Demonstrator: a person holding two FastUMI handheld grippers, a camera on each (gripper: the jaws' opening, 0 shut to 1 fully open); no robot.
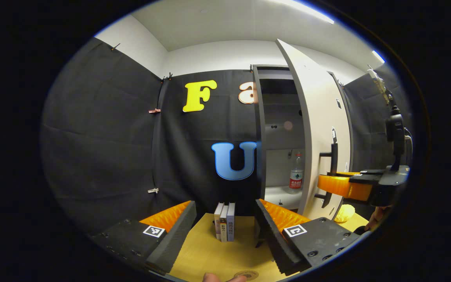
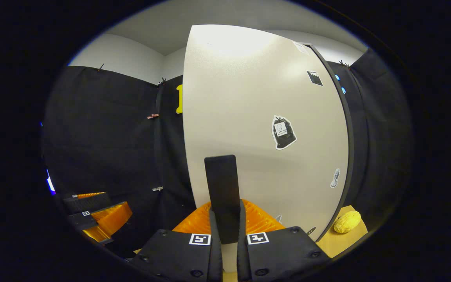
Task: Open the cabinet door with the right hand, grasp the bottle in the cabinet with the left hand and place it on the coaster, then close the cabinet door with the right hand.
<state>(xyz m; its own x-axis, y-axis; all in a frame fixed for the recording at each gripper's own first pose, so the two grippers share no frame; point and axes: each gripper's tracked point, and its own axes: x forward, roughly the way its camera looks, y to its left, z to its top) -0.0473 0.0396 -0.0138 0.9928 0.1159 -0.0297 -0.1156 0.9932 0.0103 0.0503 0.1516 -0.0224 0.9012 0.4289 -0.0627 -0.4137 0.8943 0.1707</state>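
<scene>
Bottle (image 1: 296, 173) stood upright on the white lower shelf inside the cabinet (image 1: 280, 117), well back in the compartment, a clear one with a red label and a light cap, and I could see it through the gap where the cabinet door (image 1: 319, 129) had swung out. My left gripper (image 1: 225, 225) was out in front of the cabinet, over the wooden table (image 1: 206, 254), fingers spread wide and holding nothing. Between those fingers I saw three books (image 1: 224, 221) standing upright on the table, just in front of the cabinet's left edge. At the very bottom of the left gripper view a round coaster (image 1: 246, 274) lay flat on the wood, partly cut off, with a fingertip (image 1: 210, 277) just beside it.

Off to the right in that same view I caught my right gripper (image 1: 329, 184) up against the door's dark handle (image 1: 332, 172). In the right gripper view it was plainer: my right gripper (image 2: 225, 231) was closed tight on the door handle (image 2: 222, 196), one finger pressed on each side of the upright black bar. The door's pale face (image 2: 257, 117) was right in front of me, with small stickers (image 2: 283, 132) on it. A yellow lumpy object (image 2: 347, 222) sat on the table's (image 2: 337, 241) corner near the door's bottom edge. Low on the left there I also saw my left gripper (image 2: 96, 219), its fingers apart.
</scene>
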